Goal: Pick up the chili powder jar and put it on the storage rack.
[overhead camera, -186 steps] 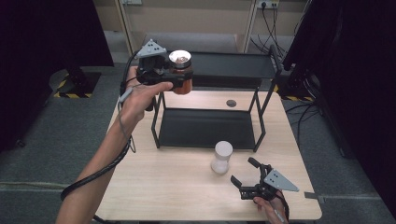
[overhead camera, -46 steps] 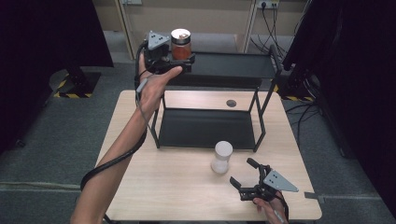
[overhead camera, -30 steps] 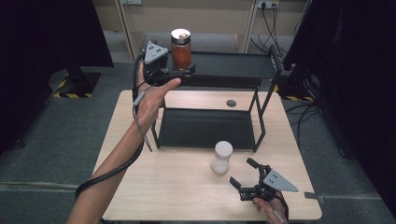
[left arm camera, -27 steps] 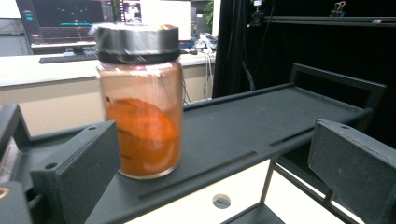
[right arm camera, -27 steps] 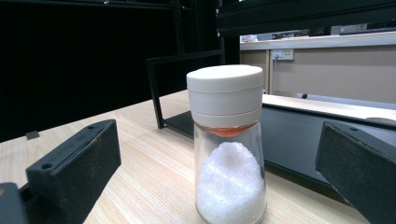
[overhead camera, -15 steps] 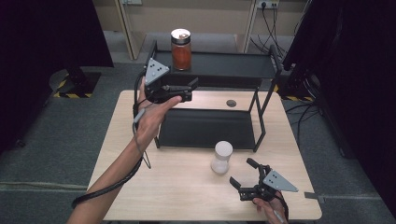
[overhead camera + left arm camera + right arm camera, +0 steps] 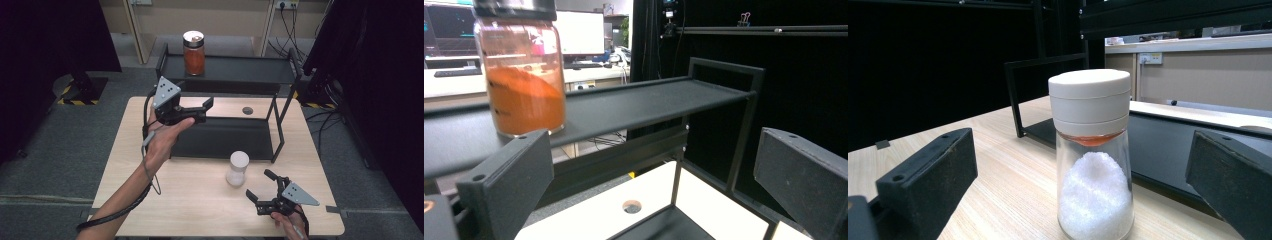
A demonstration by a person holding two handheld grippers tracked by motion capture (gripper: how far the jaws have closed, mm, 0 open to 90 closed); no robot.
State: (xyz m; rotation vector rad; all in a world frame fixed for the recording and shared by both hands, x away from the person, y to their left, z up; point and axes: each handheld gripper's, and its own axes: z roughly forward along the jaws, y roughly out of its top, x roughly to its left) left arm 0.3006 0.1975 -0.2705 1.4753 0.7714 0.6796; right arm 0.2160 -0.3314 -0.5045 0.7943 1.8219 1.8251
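A glass jar of orange powder [image 7: 194, 53] [image 7: 521, 75] stands upright on the top shelf of the black rack [image 7: 240, 68] [image 7: 644, 102], toward its left end. My left gripper [image 7: 200, 111] [image 7: 654, 200] is held open in the air in front of the rack, below shelf height, with nothing between its jaws. A white-lidded shaker of white grains [image 7: 237, 168] [image 7: 1094, 160] stands on the wooden table [image 7: 200, 200] in front of the rack. My right gripper [image 7: 259, 186] [image 7: 1083, 200] rests open near the table's front right, pointing at the shaker from a short distance.
The rack's lower tray [image 7: 225, 140] sits on the table behind the shaker. A small round hole [image 7: 247, 110] [image 7: 631, 206] marks the tabletop under the shelf. Dark curtains flank both sides, and cables hang at the back right.
My left gripper let go of the orange jar on the top shelf, opened, and drew back and down toward the person. The right gripper and the shaker have stayed put.
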